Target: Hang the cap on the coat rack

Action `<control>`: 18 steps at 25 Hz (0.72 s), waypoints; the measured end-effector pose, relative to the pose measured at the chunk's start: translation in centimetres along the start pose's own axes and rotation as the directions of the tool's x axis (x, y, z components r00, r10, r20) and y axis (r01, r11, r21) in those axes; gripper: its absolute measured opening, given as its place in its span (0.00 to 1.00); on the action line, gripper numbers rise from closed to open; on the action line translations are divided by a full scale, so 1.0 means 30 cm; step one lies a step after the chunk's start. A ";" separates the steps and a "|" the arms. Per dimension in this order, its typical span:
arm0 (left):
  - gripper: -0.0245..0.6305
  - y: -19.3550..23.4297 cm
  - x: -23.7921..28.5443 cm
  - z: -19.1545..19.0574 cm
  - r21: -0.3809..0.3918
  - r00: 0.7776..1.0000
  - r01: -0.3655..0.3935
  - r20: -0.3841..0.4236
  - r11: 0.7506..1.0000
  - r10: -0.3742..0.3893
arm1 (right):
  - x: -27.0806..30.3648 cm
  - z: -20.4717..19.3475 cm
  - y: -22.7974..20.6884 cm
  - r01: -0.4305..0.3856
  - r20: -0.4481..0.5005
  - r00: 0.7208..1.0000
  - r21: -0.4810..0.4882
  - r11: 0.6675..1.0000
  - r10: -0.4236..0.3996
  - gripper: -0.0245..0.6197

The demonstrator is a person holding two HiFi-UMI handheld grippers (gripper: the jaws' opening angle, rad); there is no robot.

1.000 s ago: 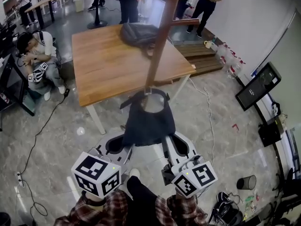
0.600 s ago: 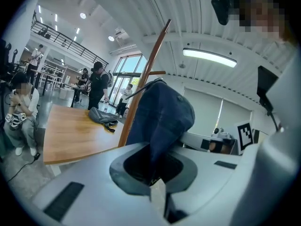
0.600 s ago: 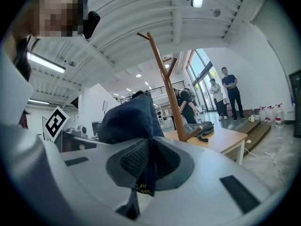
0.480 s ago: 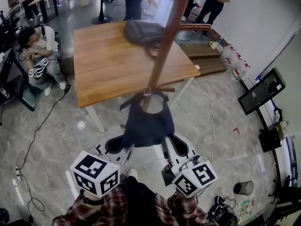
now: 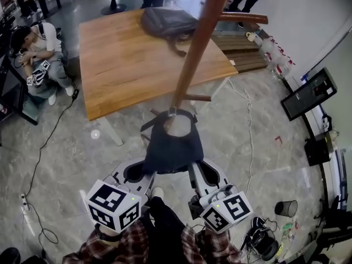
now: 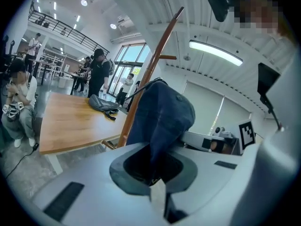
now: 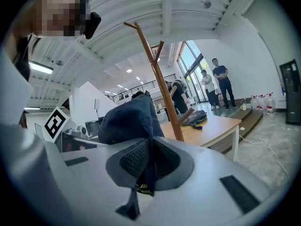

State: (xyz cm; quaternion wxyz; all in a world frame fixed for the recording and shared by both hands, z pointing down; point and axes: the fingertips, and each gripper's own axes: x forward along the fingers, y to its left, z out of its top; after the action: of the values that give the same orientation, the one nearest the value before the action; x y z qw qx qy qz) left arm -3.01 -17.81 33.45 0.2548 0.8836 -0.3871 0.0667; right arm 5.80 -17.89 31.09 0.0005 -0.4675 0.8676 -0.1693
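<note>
A dark navy cap (image 5: 173, 146) hangs between my two grippers, over the floor in front of me. My left gripper (image 5: 145, 172) is shut on its left edge and my right gripper (image 5: 196, 172) on its right edge. The brown wooden coat rack pole (image 5: 195, 54) slants down from the top of the head view to the cap's rear strap, and its foot is hidden behind the cap. In the left gripper view the cap (image 6: 162, 119) rises from the shut left gripper (image 6: 153, 175), with the rack (image 6: 148, 76) just behind. In the right gripper view the cap (image 7: 129, 121) is pinched in the right gripper (image 7: 146, 173), the rack (image 7: 162, 91) beyond.
A wooden table (image 5: 126, 70) stands just past the rack with a grey backpack (image 5: 168, 22) on it. A person (image 5: 38, 51) sits on the floor at the left, others stand at the far side. A dark monitor (image 5: 308, 92), cables and a bin (image 5: 287, 208) lie at the right.
Both grippers keep their hold on the cap at about the same place. The pole looms slightly larger and the table has slid a little in the head view.
</note>
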 end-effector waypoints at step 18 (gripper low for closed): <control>0.06 0.208 0.206 -0.303 0.009 0.997 -0.041 -0.061 0.999 0.042 | 0.138 -0.347 -0.188 0.081 -0.080 0.994 0.034 0.996 -0.078 0.07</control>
State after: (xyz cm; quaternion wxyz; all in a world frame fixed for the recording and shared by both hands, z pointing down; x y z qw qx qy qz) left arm -2.49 -20.83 45.71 0.2617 0.8739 -0.3971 0.1005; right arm 6.40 -21.04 43.22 -0.0316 -0.4945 0.8445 -0.2035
